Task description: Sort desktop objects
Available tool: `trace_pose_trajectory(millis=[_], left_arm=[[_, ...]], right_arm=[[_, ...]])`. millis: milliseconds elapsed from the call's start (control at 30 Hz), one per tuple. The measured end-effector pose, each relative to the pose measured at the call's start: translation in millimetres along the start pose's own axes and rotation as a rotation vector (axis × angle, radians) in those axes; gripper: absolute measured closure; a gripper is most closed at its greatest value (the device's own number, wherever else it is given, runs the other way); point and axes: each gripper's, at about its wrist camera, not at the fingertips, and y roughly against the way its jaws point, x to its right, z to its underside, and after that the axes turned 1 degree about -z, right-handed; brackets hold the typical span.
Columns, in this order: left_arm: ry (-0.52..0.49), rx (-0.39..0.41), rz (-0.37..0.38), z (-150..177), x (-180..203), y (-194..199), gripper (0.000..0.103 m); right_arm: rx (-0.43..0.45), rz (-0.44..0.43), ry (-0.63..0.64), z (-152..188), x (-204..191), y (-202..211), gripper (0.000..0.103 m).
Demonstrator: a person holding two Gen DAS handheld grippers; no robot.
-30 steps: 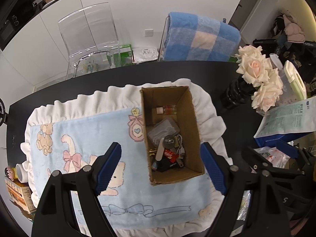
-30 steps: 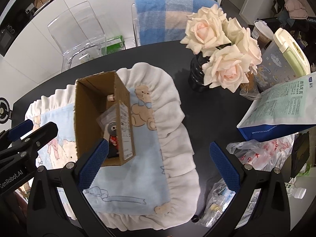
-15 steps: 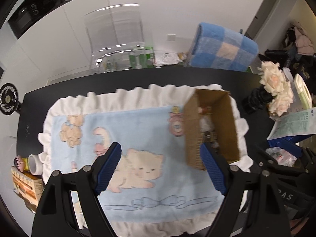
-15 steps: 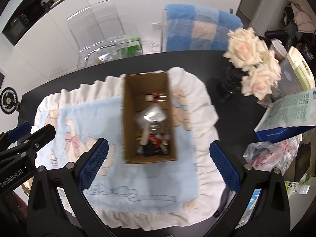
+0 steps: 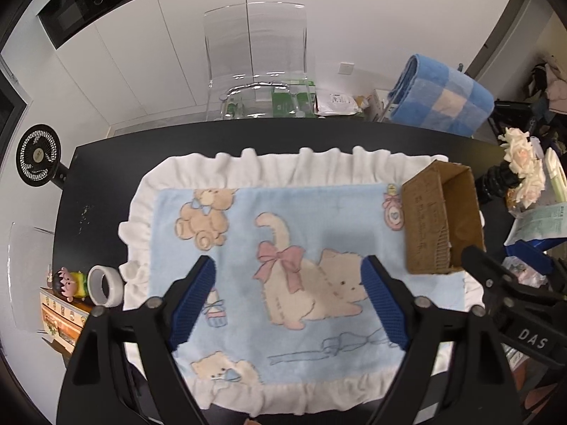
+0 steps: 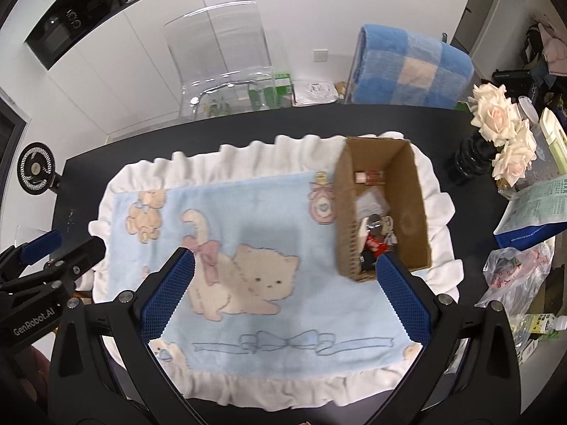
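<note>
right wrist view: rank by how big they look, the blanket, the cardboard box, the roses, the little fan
1. blanket
2. cardboard box
3. roses
4. fan

Roses and fan look fairly close in size, and both sit farther from the camera, so their order is unsure.

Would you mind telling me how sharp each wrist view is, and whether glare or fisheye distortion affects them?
Left wrist view: mostly sharp, the cat blanket reads clearly; the black table edge bows strongly and the corners vignette black. Right wrist view: softer, with motion blur on the cardboard box and its contents; the same barrel distortion. Both: soft overhead light, faint shadows, glare only on the clear chair.
</note>
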Motion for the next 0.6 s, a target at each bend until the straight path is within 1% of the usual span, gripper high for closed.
trace_pose_trajectory(millis=[167,300,433,600], left_arm=[[0.007,0.002,0.023,15.5,-18.9,19.7,0.012],[0.005,0.025,0.035,31.3,-29.5,42.2,0.001],[0.005,0.048,0.054,48.0,-39.9,65.4,0.000],[0.013,0.085,0.049,67.3,-49.8,92.6,0.000]], right_arm=[[0.021,0.007,0.021,19.4,-24.4,26.6,0.000],[0.033,0.016,0.029,33.2,-34.1,48.8,0.000],[0.055,0.019,0.042,49.2,-44.8,75.5,0.000],[0.067,0.012,0.067,73.4,-58.8,101.2,0.000]])
